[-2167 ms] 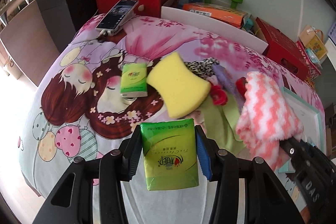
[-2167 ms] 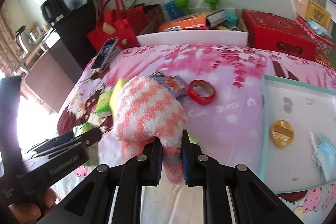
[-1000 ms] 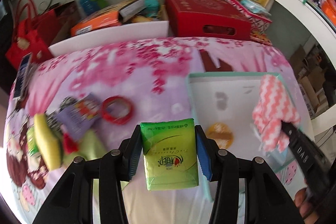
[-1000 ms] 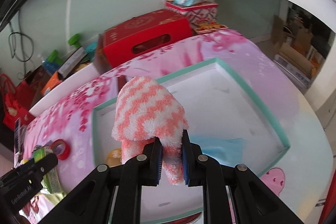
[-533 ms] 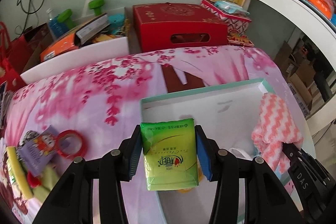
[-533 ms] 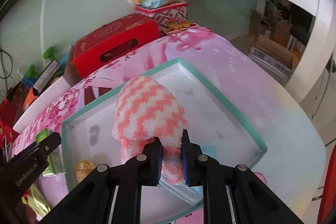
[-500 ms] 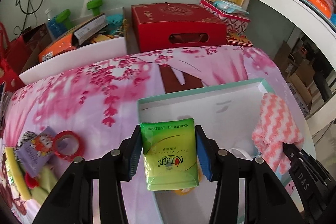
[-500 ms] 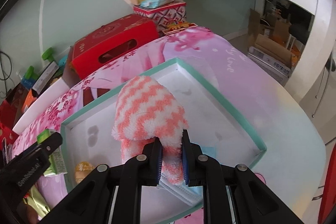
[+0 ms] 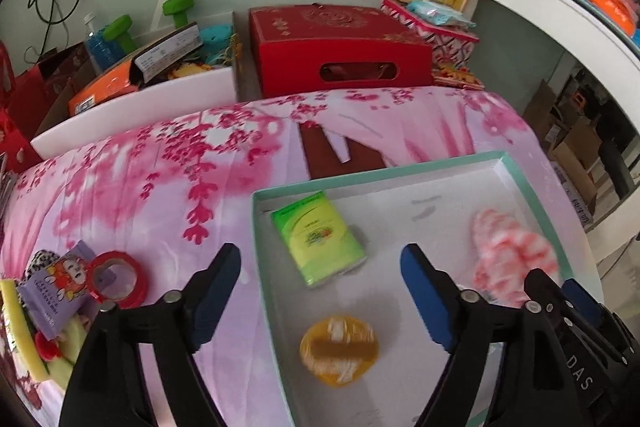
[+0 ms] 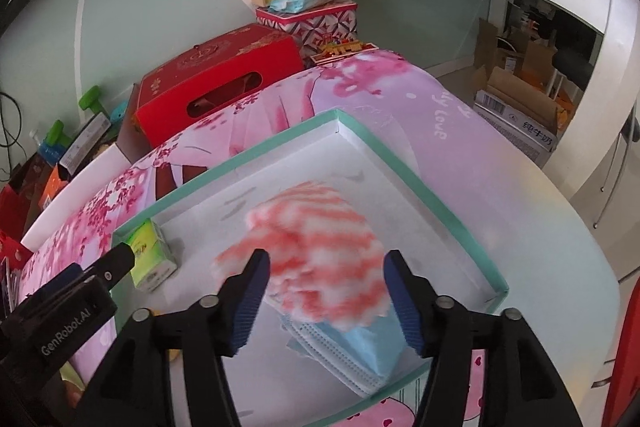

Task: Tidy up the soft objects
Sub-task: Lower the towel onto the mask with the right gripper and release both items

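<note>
A shallow white tray with a teal rim point(image 9: 400, 171) point(image 10: 400, 163) lies on the pink floral bedspread. The green tissue pack point(image 9: 318, 238) point(image 10: 151, 254) lies loose in its far left corner. My left gripper point(image 9: 320, 285) hovers above it, jaws opening, nothing between the pads. The pink-and-white fluffy cloth point(image 10: 316, 255) point(image 9: 508, 255) is blurred, dropping onto a blue face mask point(image 10: 352, 355) in the tray. My right gripper point(image 10: 326, 301) is above it, jaws opening, pads clear of the cloth.
A round yellow item point(image 9: 339, 349) lies in the tray's near left part. Left of the tray are a red tape ring point(image 9: 114, 279), a purple card point(image 9: 56, 287) and a yellow sponge point(image 9: 16, 331). A red box point(image 9: 340, 47) stands behind the bed.
Both grippers have opened. The tissue pack left the left jaws and now lies in the tray. The fluffy cloth has come out of the right jaws and is falling into the tray.
</note>
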Action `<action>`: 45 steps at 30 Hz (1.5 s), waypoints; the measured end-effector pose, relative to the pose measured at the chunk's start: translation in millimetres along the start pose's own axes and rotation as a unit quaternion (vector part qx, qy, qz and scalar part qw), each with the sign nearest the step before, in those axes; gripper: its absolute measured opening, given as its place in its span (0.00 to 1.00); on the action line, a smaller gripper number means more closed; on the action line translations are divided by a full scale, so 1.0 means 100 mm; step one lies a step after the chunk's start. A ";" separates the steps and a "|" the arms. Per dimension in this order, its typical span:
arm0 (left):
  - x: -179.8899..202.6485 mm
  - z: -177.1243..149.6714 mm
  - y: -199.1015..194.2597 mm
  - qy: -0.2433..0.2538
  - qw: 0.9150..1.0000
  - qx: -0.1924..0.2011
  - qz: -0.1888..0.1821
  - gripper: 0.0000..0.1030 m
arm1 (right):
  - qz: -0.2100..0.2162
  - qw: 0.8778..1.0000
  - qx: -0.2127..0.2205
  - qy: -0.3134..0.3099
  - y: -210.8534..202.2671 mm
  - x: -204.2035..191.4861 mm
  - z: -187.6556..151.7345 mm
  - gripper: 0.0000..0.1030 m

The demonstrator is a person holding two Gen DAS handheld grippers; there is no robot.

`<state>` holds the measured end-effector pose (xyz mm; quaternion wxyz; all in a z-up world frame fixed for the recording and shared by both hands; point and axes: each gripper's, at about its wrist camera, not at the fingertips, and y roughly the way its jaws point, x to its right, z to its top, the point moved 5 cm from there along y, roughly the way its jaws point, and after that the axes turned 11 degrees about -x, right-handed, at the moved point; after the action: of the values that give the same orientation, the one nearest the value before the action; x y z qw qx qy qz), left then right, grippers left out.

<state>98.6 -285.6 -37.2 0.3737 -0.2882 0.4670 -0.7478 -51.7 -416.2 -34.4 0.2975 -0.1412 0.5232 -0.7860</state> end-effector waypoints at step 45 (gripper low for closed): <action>-1.71 -0.65 -0.53 -0.217 0.972 -0.017 0.091 0.97 | 0.035 0.998 -0.020 -0.051 -0.06 -0.40 -0.19 1.00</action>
<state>127.2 -97.4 -28.5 0.5279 -0.4060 0.4121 -0.6219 -33.0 -375.9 -33.1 0.3483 -0.1681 0.5277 -0.7563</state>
